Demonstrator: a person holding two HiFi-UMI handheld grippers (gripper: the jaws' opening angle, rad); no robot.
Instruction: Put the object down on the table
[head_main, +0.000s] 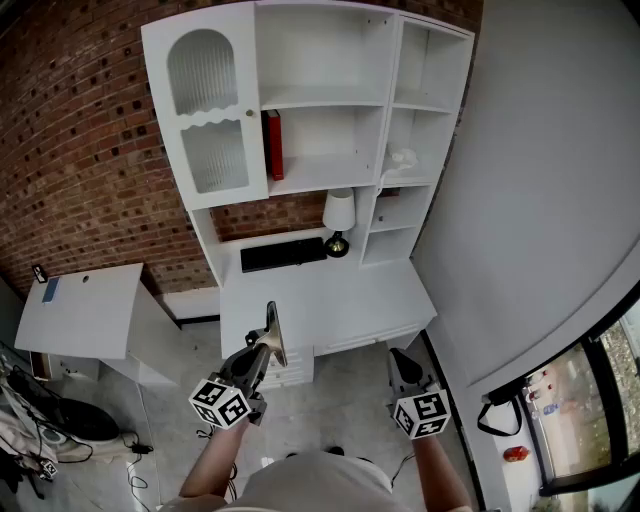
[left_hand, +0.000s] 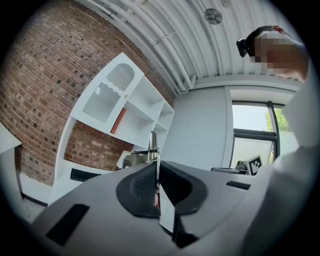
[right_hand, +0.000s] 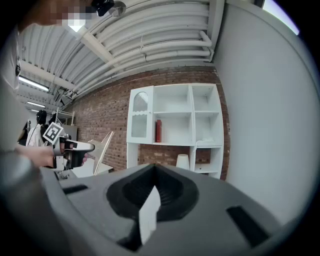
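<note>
While clamped on the thin, pale flat object (head_main: 272, 335), held the left gripper (head_main: 258, 358) in the air on the near side of the white desk (head_main: 330, 300), with the piece upright above the jaws and touching nothing else. Held the right gripper (head_main: 403, 365) off to the side, jaws pressed together on nothing.

Judged the step as carry-and-lower, hardly begun. Best done by reaching forward over the bare front part of the desk, clear of the black keyboard (head_main: 283, 254) and the lamp (head_main: 339, 215) at the back. Then lowering slowly until the piece met the top, and only then parting the jaws. Called for a choice first between laying it flat and standing it, since so thin a piece would probably topple if let go on edge. Worth having the right gripper near to steady it.

Could not tell what the object was. Read it only as a narrow metal sliver in the left gripper view, as a slanted beige plate in the right gripper view. Lost its lower end inside the jaws. Found the desk's front edge hard to separate from the drawers below it in the head view.
</note>
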